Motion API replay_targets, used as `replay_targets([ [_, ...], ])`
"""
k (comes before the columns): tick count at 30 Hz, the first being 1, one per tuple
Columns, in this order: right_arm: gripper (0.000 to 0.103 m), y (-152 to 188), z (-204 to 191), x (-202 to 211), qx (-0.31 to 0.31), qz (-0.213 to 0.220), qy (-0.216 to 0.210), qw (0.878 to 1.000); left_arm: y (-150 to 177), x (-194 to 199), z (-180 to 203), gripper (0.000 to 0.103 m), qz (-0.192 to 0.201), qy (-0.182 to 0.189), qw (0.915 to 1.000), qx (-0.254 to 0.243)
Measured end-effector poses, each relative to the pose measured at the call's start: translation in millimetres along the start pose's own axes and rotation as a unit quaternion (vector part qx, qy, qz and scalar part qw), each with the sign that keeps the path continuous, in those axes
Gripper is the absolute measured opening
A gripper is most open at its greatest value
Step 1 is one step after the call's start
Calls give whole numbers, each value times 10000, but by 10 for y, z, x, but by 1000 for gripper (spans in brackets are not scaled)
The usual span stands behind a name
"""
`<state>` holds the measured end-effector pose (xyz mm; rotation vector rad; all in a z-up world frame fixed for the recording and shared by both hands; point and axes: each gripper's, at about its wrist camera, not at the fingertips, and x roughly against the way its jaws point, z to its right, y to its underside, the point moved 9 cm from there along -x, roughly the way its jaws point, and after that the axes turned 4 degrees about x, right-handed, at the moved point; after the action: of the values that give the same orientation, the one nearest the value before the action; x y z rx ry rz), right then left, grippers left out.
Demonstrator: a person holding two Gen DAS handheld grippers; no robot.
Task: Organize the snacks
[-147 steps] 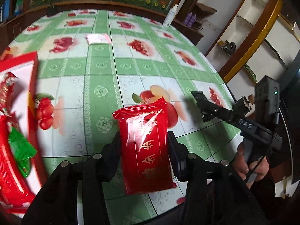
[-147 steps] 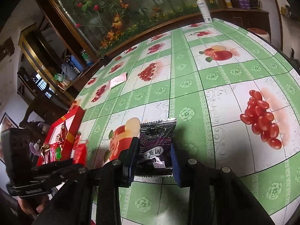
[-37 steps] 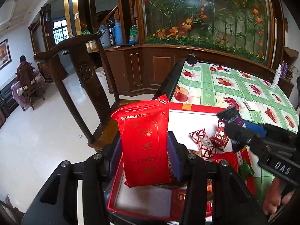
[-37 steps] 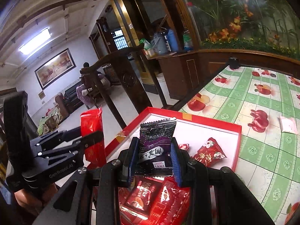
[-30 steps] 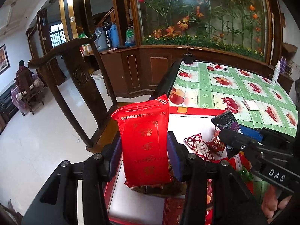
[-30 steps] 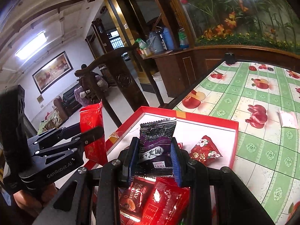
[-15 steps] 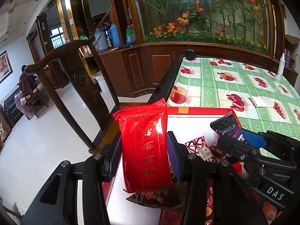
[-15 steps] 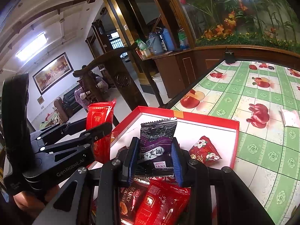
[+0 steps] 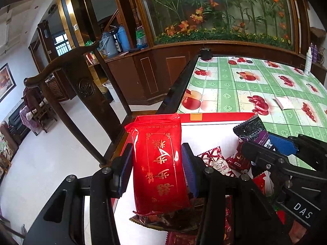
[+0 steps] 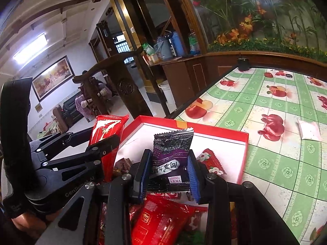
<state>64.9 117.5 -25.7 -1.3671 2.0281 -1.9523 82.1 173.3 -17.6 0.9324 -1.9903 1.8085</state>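
Note:
My left gripper (image 9: 156, 149) is shut on a tall red snack packet (image 9: 161, 183) with gold lettering, held upright over the near left part of the red box (image 9: 220, 115). My right gripper (image 10: 168, 163) is shut on a dark purple snack packet (image 10: 173, 143), also upright, over the white inside of the box (image 10: 214, 129). In the right wrist view the left gripper (image 10: 108, 138) and its red packet (image 10: 106, 128) stand just left of the box. The left wrist view shows the purple packet (image 9: 251, 130) at the right.
Several red wrapped snacks (image 10: 163, 220) and a flowered candy (image 10: 212, 163) lie in the box. It sits at the corner of a table with a green fruit-print cloth (image 10: 265, 163). A white packet (image 10: 309, 131) lies on the cloth. A dark wooden chair (image 9: 85, 87) stands beyond the table edge.
The left gripper has carried the red packet from over the box's outer edge further in over the box. The right gripper and purple packet stay in place.

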Motion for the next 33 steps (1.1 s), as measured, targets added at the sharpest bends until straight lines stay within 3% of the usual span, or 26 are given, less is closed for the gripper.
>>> replay_targets([
  [13,36,37,-11,-7,142,-93,90,9998,76,-26,-10,47,-95,-215,9997,13],
  [15,49,39,8,-9,97,-143,89,9998,93,-28,-27,49,-133,-261,9996,57],
  [17,64,35,25,13,-19,-121,7,9999,110,-32,-40,63,-164,-272,9994,103],
  [20,71,15,59,40,-76,-100,21,9999,126,-29,-62,76,-178,-342,9992,138],
  [22,76,4,151,43,-193,-87,164,9996,134,-14,-61,77,-185,-343,9991,142],
  [26,76,1,329,32,-533,-124,267,9981,166,8,-67,83,-242,-424,9987,156],
  [33,76,-19,452,63,-692,-12,346,9970,242,109,-92,83,-263,-465,9983,225],
])
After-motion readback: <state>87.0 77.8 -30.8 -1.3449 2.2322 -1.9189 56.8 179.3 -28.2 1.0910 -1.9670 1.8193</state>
